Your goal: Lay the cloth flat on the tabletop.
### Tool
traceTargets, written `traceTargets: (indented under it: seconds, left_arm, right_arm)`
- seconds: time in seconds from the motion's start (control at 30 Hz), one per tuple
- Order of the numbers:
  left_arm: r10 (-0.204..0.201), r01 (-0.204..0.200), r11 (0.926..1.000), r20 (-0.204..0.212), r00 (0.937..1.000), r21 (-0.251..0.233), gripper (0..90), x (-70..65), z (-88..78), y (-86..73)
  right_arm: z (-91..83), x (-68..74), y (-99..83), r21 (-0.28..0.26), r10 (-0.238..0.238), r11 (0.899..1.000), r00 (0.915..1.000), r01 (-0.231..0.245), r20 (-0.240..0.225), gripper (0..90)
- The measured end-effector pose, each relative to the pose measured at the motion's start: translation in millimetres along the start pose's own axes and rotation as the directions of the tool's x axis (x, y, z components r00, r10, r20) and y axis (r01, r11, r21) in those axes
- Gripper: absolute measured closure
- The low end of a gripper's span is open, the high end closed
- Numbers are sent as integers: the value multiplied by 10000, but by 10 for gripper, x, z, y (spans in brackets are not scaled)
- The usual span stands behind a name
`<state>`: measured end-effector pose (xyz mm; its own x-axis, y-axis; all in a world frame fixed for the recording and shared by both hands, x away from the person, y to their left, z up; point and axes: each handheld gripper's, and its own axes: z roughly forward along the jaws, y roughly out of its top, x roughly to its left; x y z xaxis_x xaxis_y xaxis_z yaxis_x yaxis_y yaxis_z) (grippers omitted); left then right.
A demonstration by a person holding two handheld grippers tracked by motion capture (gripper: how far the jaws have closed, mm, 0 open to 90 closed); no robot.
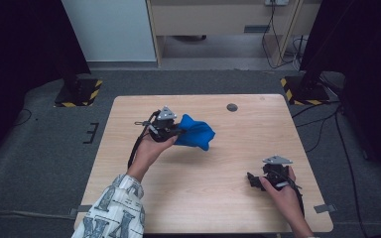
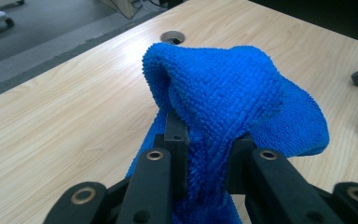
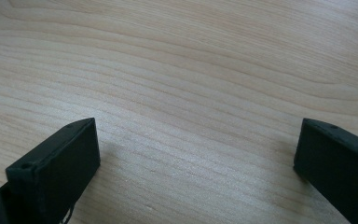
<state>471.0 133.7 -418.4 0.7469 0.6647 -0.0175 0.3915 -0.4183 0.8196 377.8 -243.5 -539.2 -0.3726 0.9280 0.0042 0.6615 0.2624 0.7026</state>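
While your left gripper (image 2: 205,140) is clamping its jaws on a bunched fold of the blue cloth (image 2: 223,98), you are holding that cloth over the middle of the wooden table (image 1: 218,198), its loose end drooping toward the tabletop. Your right gripper (image 3: 196,154) is sitting near the table's front right corner, its jaws standing wide apart over bare wood and gripping nothing.

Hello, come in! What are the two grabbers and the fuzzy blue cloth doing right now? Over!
Left gripper shut on bunched blue terry cloth, lifted. Right gripper open, empty, over light wooden table. Nothing in the way.
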Motion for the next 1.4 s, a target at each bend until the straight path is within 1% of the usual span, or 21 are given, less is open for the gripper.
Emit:
traceTargets:
  seconds: [0.03, 0.3, 0.4, 0.57, 0.63, 0.7, 0.77, 0.83, 0.87, 1.0, 1.07, 1.1, 1.13, 1.17, 1.2, 1.23, 1.27, 1.3, 1.33, 1.4]
  left_arm:
    - [0, 0, 10000, 0, 10000, 0, 758, 0, 0, 0]
    - [258, -262, 9996, 431, 9987, 76, 757, -224, 193, 66]
    - [296, -304, 9995, 605, 9977, 114, 757, -287, 258, 80]
    - [451, -484, 9982, 924, 9947, 343, 756, -436, 415, 63]
    - [522, -579, 9969, 1046, 9931, 526, 754, -499, 504, 28]
    - [565, -645, 9953, 1085, 9925, 716, 753, -540, 583, -15]
    - [672, -782, 9919, 1084, 9918, 999, 749, -559, 676, -74]
    - [546, -668, 9912, 1078, 9927, 1139, 746, -564, 766, -143]
    - [565, -697, 9896, 1063, 9927, 1256, 745, -563, 814, -182]
    - [762, -884, 9842, 833, 9936, 1537, 708, -538, 933, -292]
    - [731, -846, 9846, 793, 9942, 1527, 693, -521, 951, -315]
    - [718, -824, 9845, 729, 9948, 1546, 613, -507, 964, -332]
    - [707, -803, 9844, 657, 9953, 1569, 613, -498, 971, -343]
    - [736, -817, 9845, 572, 9956, 1554, 581, -489, 976, -356]
    - [730, -784, 9855, 411, 9965, 1503, 461, -472, 975, -371]
    - [730, -784, 9855, 411, 9965, 1503, 392, -472, 975, -371]
    - [618, -675, 9866, 424, 9972, 1487, 392, -461, 965, -373]
    - [496, -554, 9883, 437, 9978, 1424, 280, -450, 949, -372]
    - [382, -437, 9908, 450, 9983, 1283, 280, -444, 928, -370]
    - [229, -269, 9946, 411, 9989, 1001, 187, -431, 869, -357]
  right_arm:
    - [0, 0, 0, 0, 0, 10000, 10000, 0, 0, 4]
    - [0, -1, 0, 1, -8, 10000, 10000, 8, -10, 4]
    - [1, -1, 0, -3, -12, 10000, 10000, 12, -7, 4]
    - [-1, -1, 1, 14, -9, 10000, 10000, 9, -14, 4]
    - [0, 0, 0, 8, -7, 10000, 10000, 7, -15, 4]
    - [0, 0, 0, 4, -3, 10000, 10000, 3, -13, 4]
    - [-1, 0, 1, 16, -6, 10000, 10000, 6, -20, 4]
    - [0, 0, 0, 2, -5, 10000, 10000, 5, -15, 4]
    - [0, 0, 0, 2, -5, 10000, 10000, 5, -13, 4]
    - [0, 1, 1, 11, 9, 10000, 10000, -9, -19, 4]
    - [1, 1, 1, 1, 9, 10000, 10000, -9, -4, 4]
    - [1, 4, 2, -5, 38, 10000, 10000, -38, 12, 4]
    - [1, 4, 2, -5, 38, 10000, 10000, -38, 12, 4]
    - [2, 5, 2, -7, 47, 10000, 10000, -47, 19, 4]
    - [3, 7, 3, -10, 57, 10000, 10000, -57, 30, 4]
    - [3, 8, 3, -8, 61, 10000, 10000, -61, 35, 4]
    - [3, 8, 3, -8, 61, 10000, 10000, -61, 35, 4]
    - [3, 8, 3, -8, 63, 10000, 10000, -63, 37, 4]
    - [3, 8, 3, -8, 63, 10000, 10000, -63, 37, 4]
    - [2, 9, 7, 27, 62, 10000, 10000, -62, 53, 7]
